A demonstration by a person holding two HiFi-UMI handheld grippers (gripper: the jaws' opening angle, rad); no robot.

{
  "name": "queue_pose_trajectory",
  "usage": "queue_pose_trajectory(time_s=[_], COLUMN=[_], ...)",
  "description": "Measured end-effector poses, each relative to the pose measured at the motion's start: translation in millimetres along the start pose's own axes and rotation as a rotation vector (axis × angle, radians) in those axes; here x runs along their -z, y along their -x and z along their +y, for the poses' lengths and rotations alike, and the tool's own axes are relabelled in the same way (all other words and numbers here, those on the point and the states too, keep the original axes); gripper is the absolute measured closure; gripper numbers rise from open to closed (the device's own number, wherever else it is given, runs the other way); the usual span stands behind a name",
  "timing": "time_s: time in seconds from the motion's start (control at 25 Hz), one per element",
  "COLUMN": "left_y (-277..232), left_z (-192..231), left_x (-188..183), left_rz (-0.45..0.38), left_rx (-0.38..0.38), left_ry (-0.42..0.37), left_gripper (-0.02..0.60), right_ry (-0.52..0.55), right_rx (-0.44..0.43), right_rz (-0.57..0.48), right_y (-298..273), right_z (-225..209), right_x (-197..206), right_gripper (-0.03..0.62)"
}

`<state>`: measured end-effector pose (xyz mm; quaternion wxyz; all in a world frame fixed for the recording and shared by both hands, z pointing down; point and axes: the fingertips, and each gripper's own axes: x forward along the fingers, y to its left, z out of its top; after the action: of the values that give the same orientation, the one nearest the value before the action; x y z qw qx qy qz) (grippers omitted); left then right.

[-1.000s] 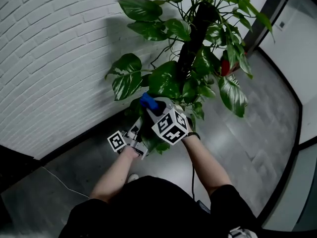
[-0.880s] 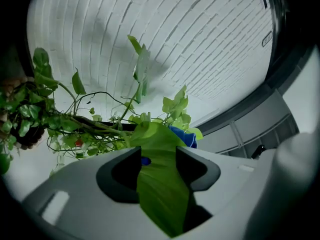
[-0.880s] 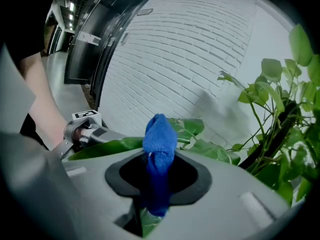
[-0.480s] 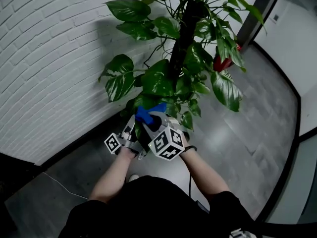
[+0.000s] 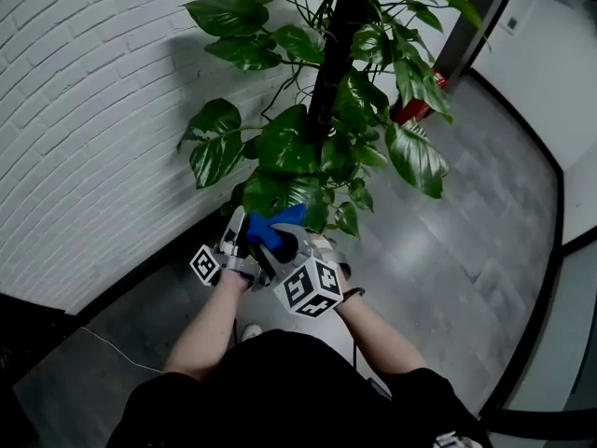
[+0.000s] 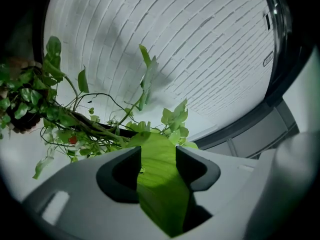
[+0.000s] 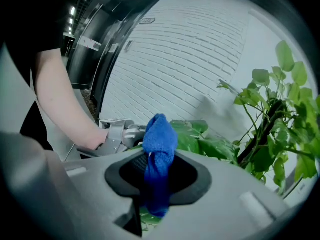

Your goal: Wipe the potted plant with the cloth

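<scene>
Right hand-held gripper [image 7: 159, 176] pinches the blue cloth [image 7: 160, 139]. Left hand-held gripper [image 6: 157, 166] is open, with a potted plant [image 5: 317, 147] leaf [image 6: 161, 189] lying between its jaws. Wipe too hard and that loose leaf could slip or tear.

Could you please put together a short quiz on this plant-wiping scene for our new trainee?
1. Multiple choice: what does the right gripper hold? A) a blue cloth B) a spray bottle C) nothing
2. True or false: the left gripper has its jaws pressed together with nothing between them.
3. Fill in: the white wall behind the potted plant is made of ____.
Key: 1. A. 2. False: the jaws stand apart with a green leaf between them. 3. Brick.
</scene>
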<state>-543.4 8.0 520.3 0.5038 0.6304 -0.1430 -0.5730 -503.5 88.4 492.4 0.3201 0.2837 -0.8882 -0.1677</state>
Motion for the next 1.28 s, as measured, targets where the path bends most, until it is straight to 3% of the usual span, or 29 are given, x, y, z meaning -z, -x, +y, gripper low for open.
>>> queue_pose_trajectory(time_s=[0.88,1.28], left_y=[21,29], left_z=[-1,-5], left_x=[7,4], left_rz=[-0.088,-0.127], left_rx=[-0.008,-0.008], left_ry=[0.009,-0.009], left_gripper=[0.377,0.377], right_ry=[-0.093,-0.087], right_rx=[-0.063,-0.096], right_rz=[-0.031,-0.055], right_y=[42,55], right_z=[50,64], right_x=[30,37], right_gripper=[0.488,0.488])
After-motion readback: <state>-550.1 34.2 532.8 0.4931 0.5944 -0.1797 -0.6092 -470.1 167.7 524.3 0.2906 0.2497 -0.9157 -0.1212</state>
